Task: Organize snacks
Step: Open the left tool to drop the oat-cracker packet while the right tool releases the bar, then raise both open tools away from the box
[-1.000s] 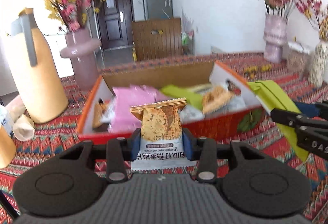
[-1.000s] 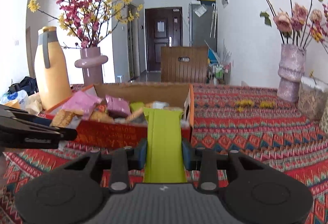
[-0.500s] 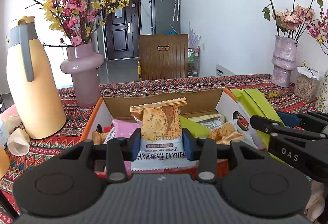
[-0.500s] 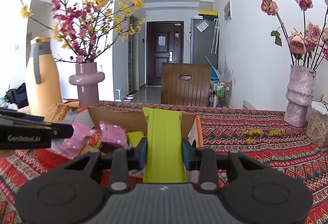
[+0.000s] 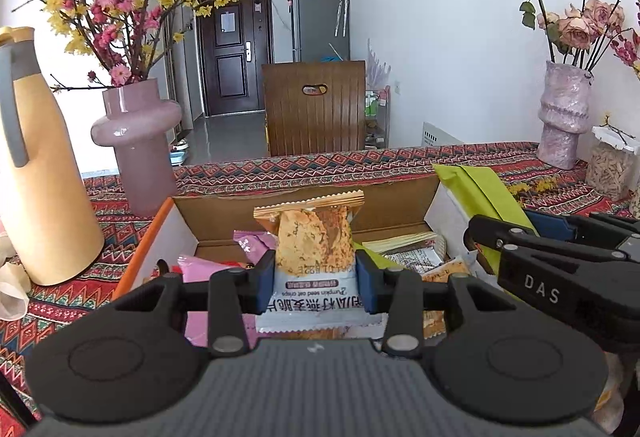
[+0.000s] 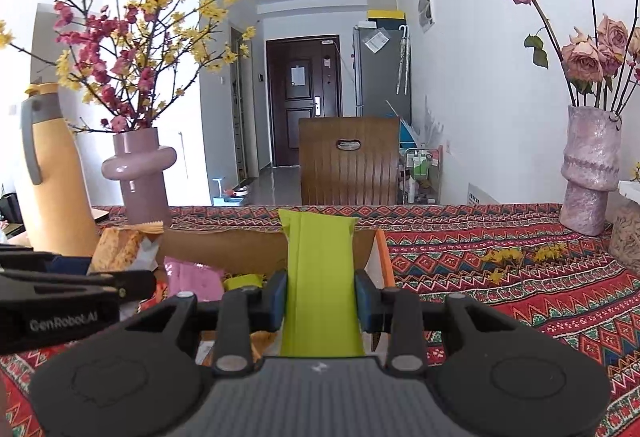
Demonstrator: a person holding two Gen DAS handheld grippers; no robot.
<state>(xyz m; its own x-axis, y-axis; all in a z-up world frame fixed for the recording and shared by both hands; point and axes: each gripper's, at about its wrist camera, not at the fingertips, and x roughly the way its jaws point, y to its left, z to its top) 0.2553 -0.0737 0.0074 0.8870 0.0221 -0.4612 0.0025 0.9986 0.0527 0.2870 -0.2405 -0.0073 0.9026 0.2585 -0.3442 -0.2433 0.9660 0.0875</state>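
My left gripper (image 5: pixel 316 287) is shut on an oat crisp packet (image 5: pixel 314 261), held upright over the open cardboard snack box (image 5: pixel 404 203). The box holds pink packets (image 5: pixel 200 265) and several other wrapped snacks. My right gripper (image 6: pixel 321 301) is shut on a lime green packet (image 6: pixel 320 277), above the box's right end (image 6: pixel 380 249). In the left wrist view the right gripper (image 5: pixel 560 261) and its green packet (image 5: pixel 476 189) show at the right. In the right wrist view the left gripper (image 6: pixel 72 301) with the crisp packet (image 6: pixel 124 249) shows at the left.
On the patterned tablecloth (image 6: pixel 500 277), a tall yellow jug (image 5: pixel 36 173) and a pink vase with blossom branches (image 5: pixel 136 141) stand left of the box. Another pink vase (image 6: pixel 588 173) and a jar (image 5: pixel 612 165) stand at the right. A wooden chair (image 5: pixel 316 109) is behind the table.
Both grippers have carried their packets forward, from in front of the box to over it. The box now lies under the fingers. Both grips are unchanged.
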